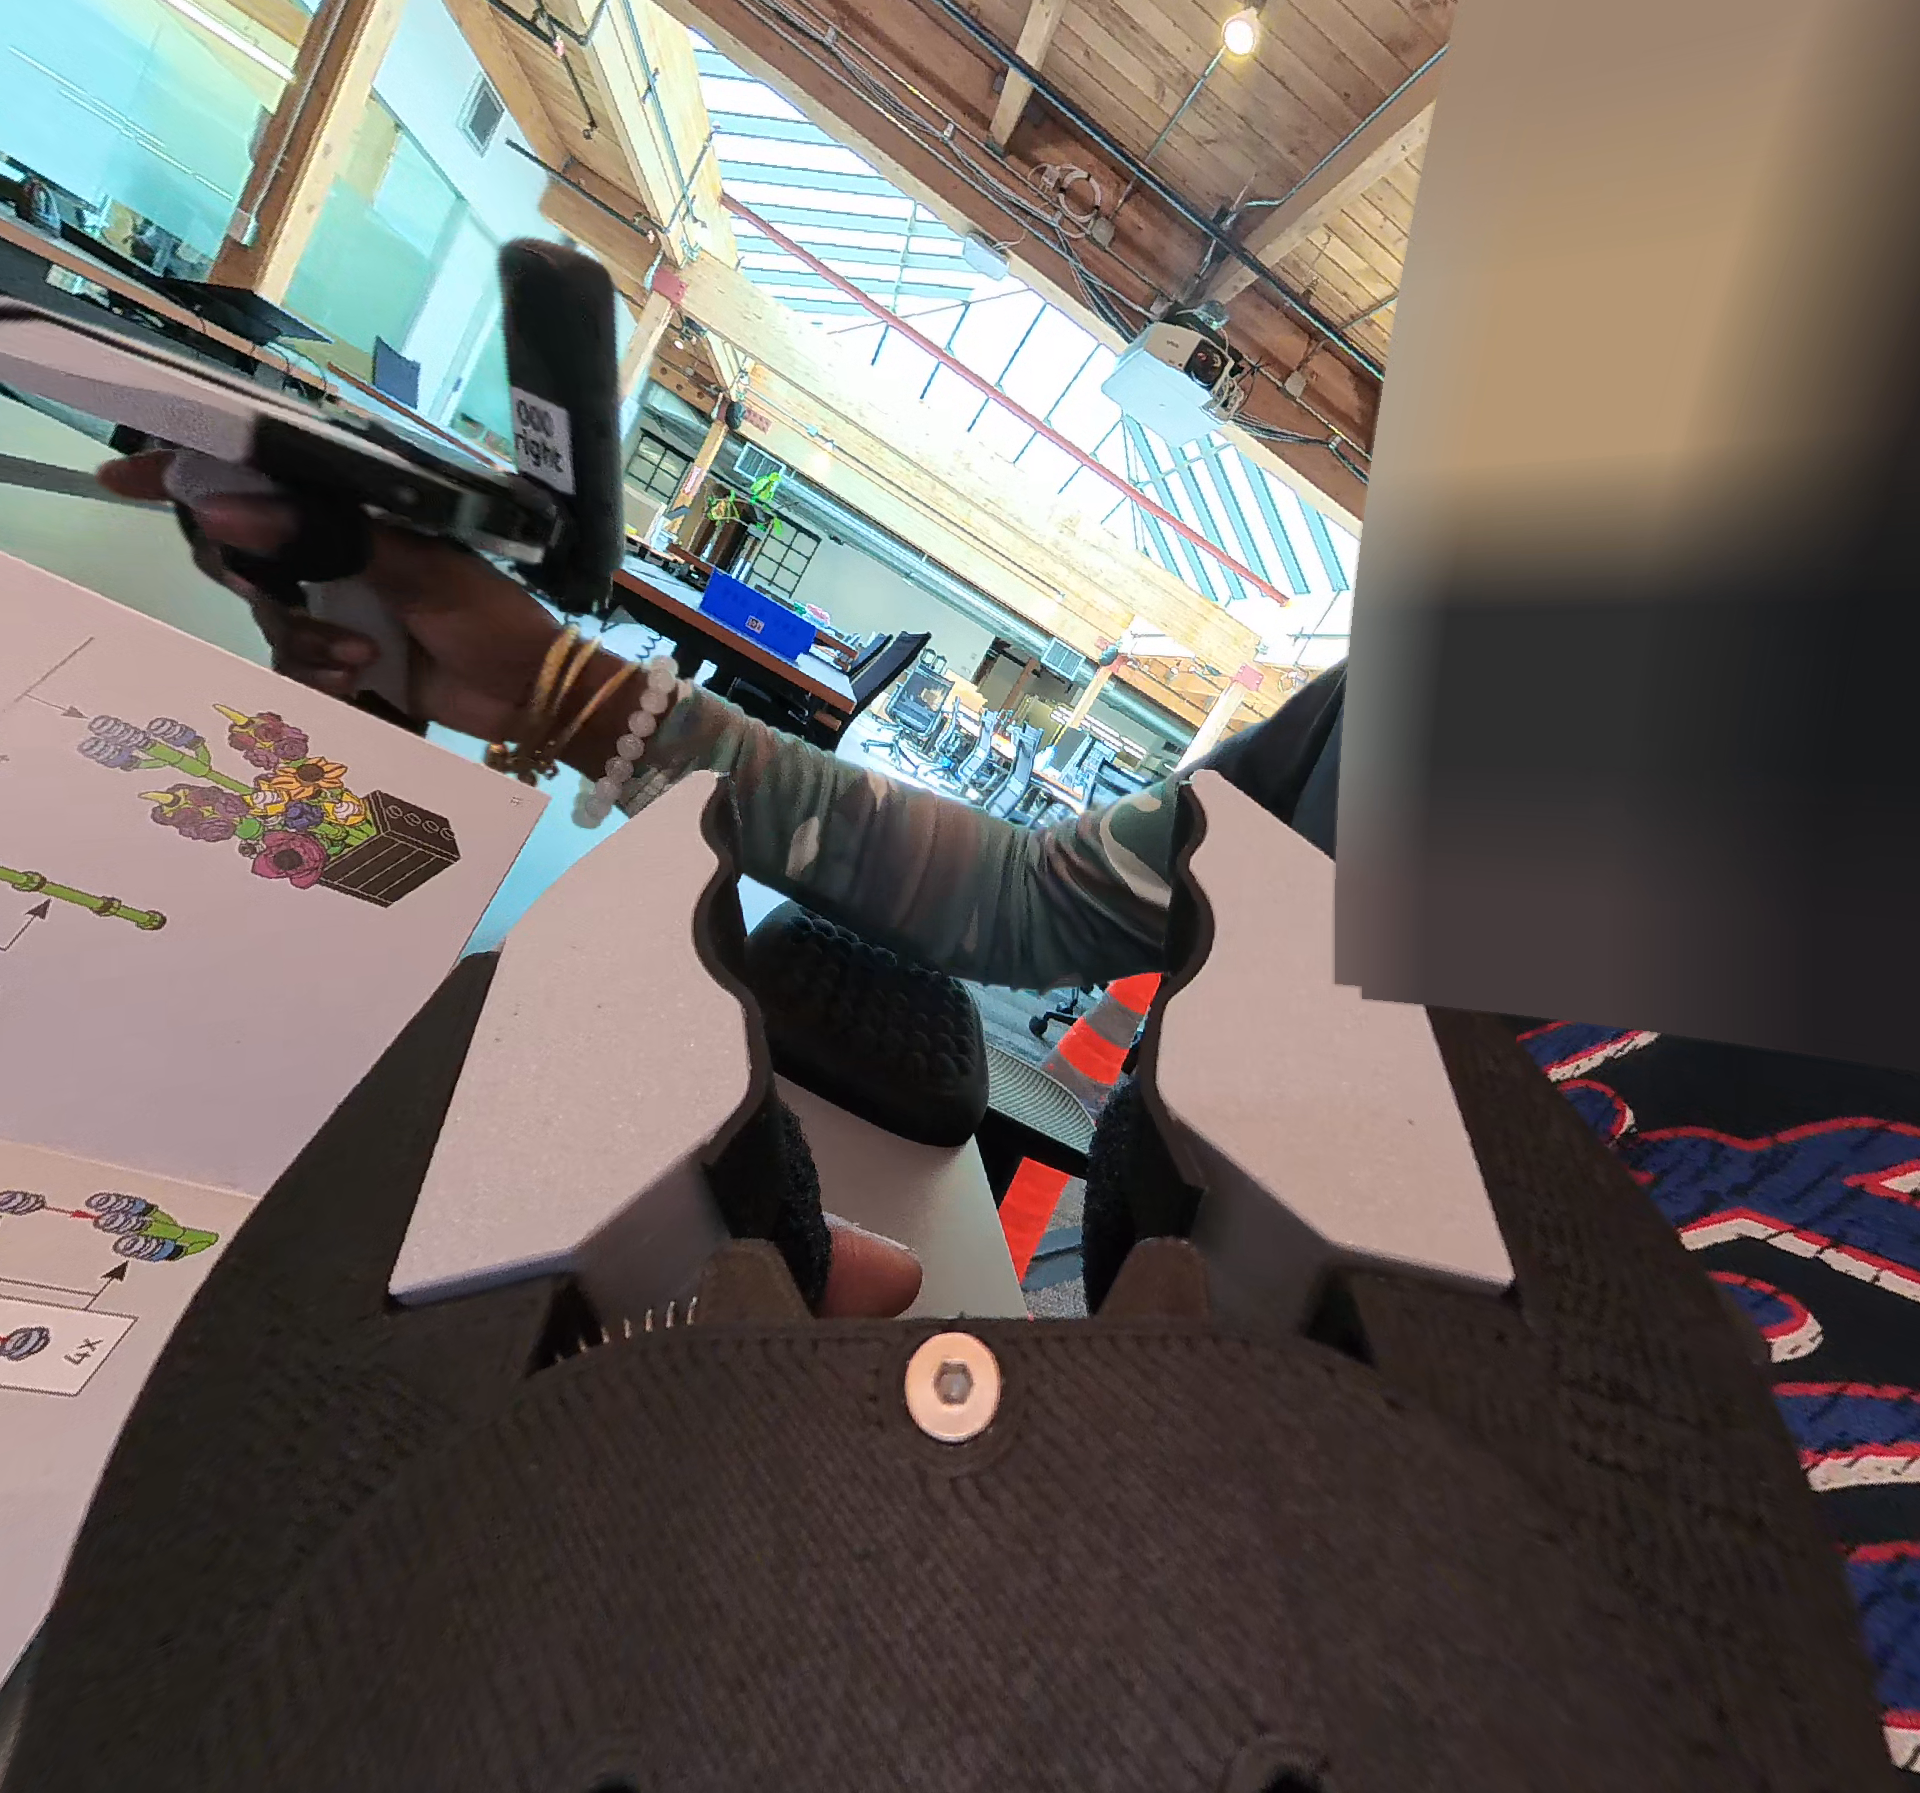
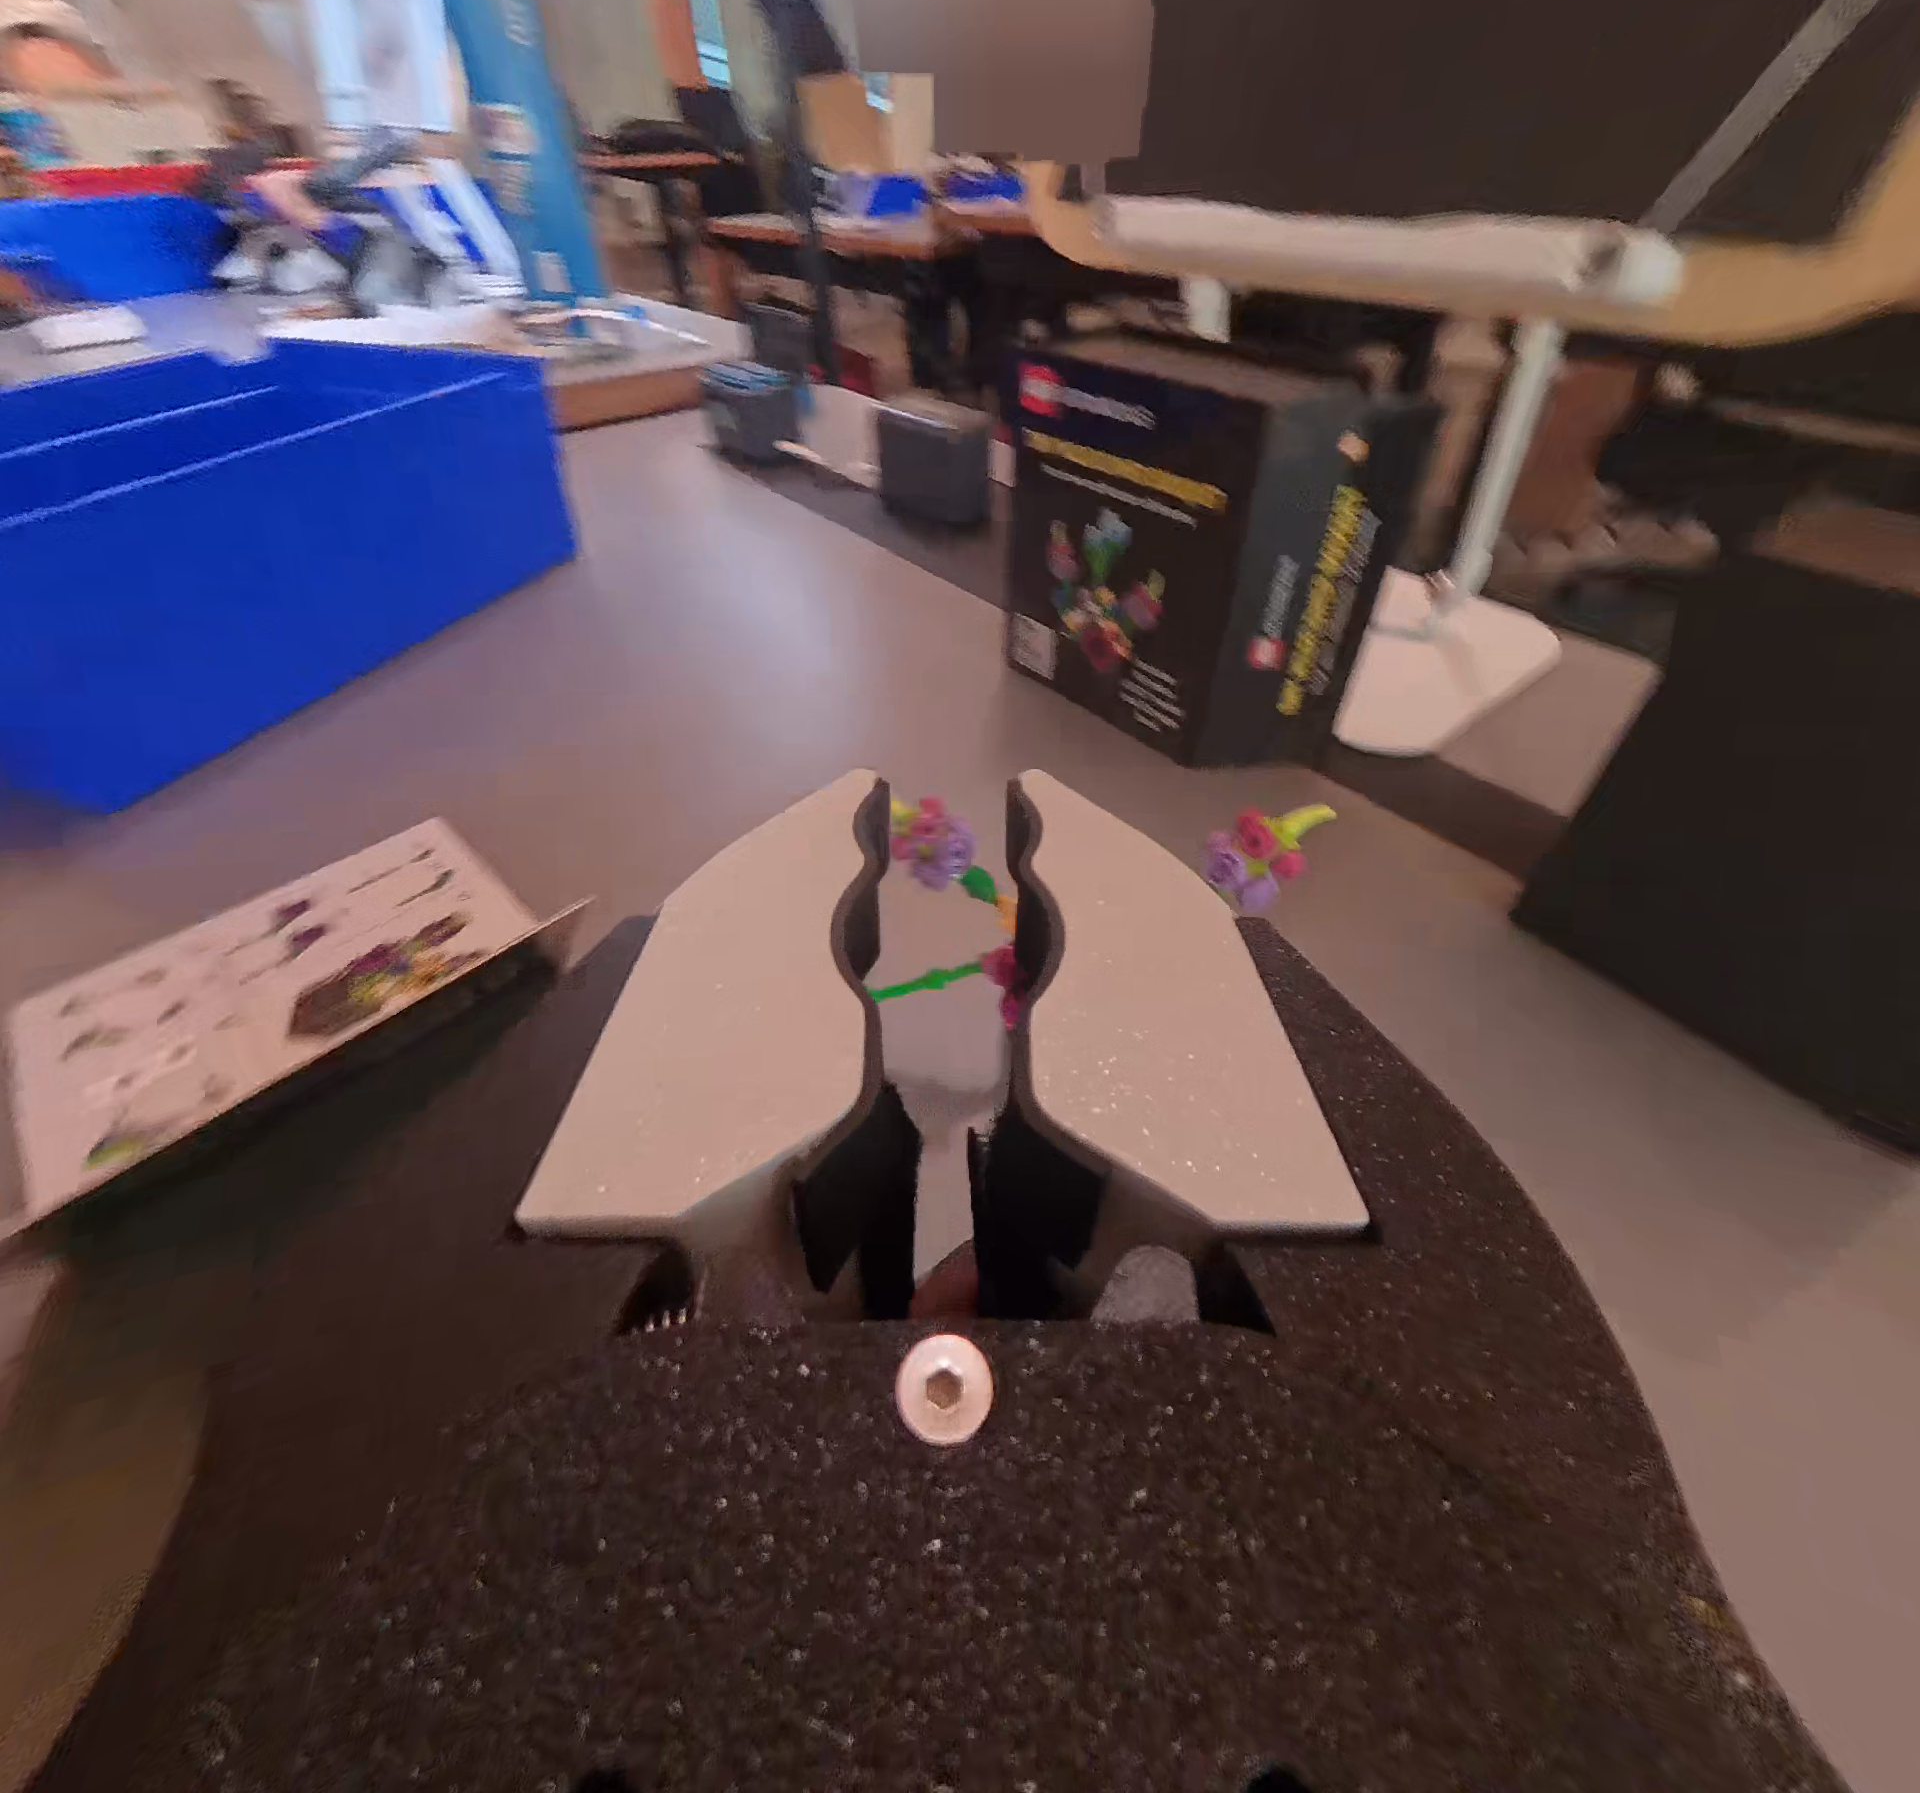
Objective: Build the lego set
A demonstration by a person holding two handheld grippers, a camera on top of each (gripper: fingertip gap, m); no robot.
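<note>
Currently right gripper [image 2: 943, 902], jaws narrowly parted and empty, hovers over flower stems [image 2: 940, 912] on the tabletop [image 2: 727, 683]; left gripper [image 1: 951, 922], jaws spread, points away, so a blurred, 1-handed approach may scatter them.

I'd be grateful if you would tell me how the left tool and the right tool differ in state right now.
The left tool stands wide open and tilted up toward the ceiling; the right tool is open only narrowly and looks down over the table. The left tool frames a sleeve; the right tool frames lego flowers. Both hold nothing.
</note>
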